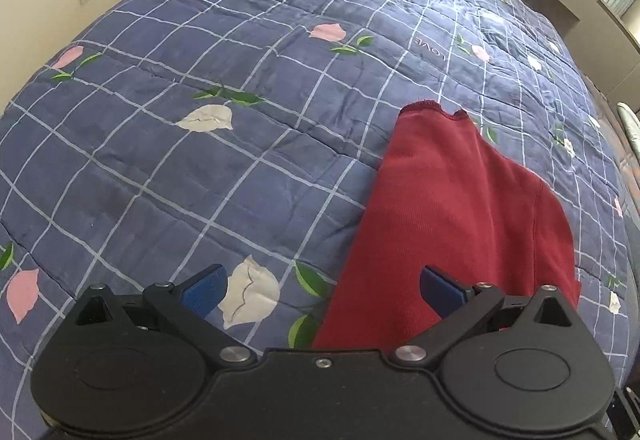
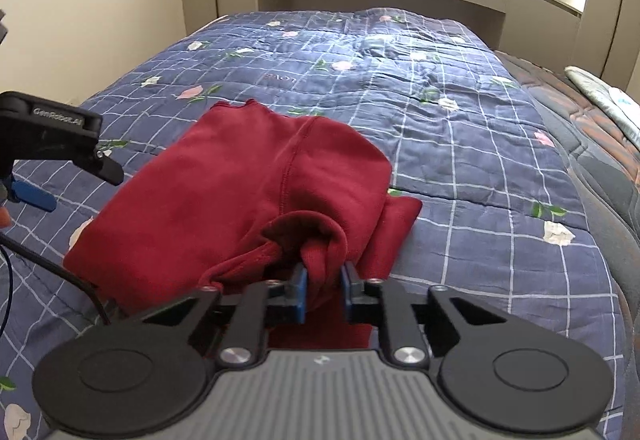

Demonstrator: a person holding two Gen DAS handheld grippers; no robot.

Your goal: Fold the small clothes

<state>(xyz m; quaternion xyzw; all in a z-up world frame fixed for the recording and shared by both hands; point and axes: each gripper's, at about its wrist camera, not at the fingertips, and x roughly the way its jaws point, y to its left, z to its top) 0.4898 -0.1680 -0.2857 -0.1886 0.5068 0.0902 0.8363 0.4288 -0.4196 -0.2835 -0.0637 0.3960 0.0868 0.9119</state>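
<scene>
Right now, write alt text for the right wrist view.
The right hand-held gripper pinches a bunched fold of a red garment lying on a blue checked floral quilt. The left hand-held gripper hovers at the left edge, apparently open.

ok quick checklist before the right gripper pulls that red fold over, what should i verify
1. Right gripper shut on the red garment: ok, a bunch of fabric sits between the blue pads.
2. Left gripper free of cloth: ok, jaws open, nothing between them.
3. Left gripper placed to pin the garment: not ok, it hovers over the near left edge without gripping it.
4. Garment lying flat: not ok, it is bunched near the grip.
5. Quilt beyond the garment free for the fold: ok.
6. Grip holds one layer only: cannot tell.
</scene>
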